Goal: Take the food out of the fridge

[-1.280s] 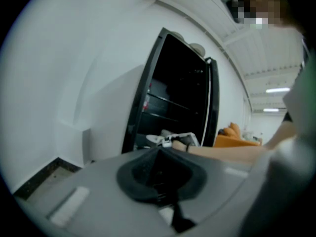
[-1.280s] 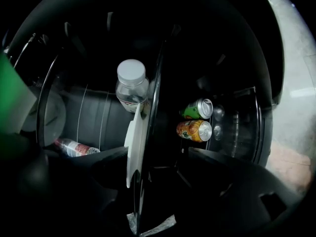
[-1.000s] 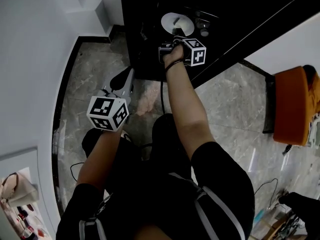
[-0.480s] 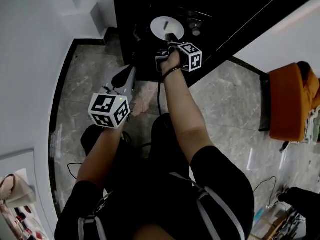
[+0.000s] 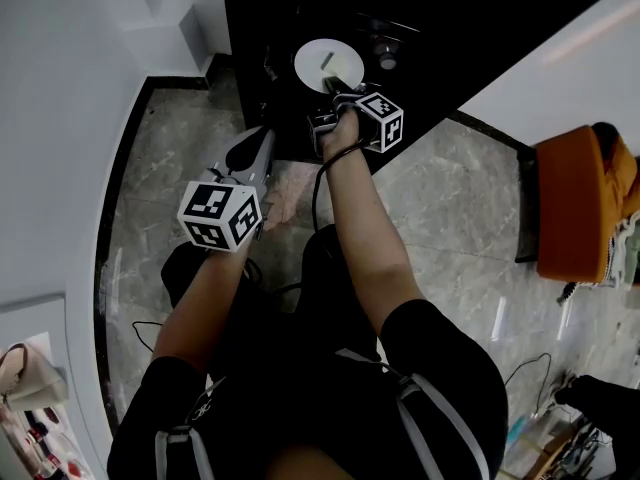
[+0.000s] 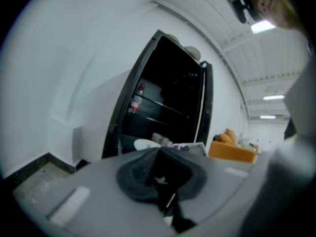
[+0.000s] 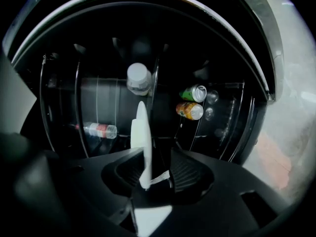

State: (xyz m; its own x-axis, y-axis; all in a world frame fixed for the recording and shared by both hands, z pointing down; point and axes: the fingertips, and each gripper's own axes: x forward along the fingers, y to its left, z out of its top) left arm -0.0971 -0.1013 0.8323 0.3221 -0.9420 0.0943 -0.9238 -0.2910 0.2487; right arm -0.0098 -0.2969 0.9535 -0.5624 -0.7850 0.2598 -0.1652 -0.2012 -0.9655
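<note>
A white plate (image 5: 330,65) with a pale piece of food on it sits on a shelf inside the dark open fridge (image 5: 280,28). My right gripper (image 5: 335,87) reaches into the fridge at the plate's near edge. In the right gripper view the plate (image 7: 140,132) appears edge-on, its rim between the closing jaws of my right gripper (image 7: 157,174); it lies against one pad, with a gap to the other. My left gripper (image 5: 258,140) hangs shut and empty outside the fridge, above the floor. In its own view my left gripper (image 6: 160,174) points level at the fridge (image 6: 168,102).
Inside the fridge lie a green can (image 7: 193,93), an orange can (image 7: 189,110), a clear bottle (image 7: 100,130) and a white-lidded jar (image 7: 138,78). The fridge door (image 5: 560,58) stands open at the right. An orange chair (image 5: 580,208) is on the marble floor at the right.
My right gripper has pushed forward to the plate and its jaws have narrowed round the rim. My left gripper has hardly moved.
</note>
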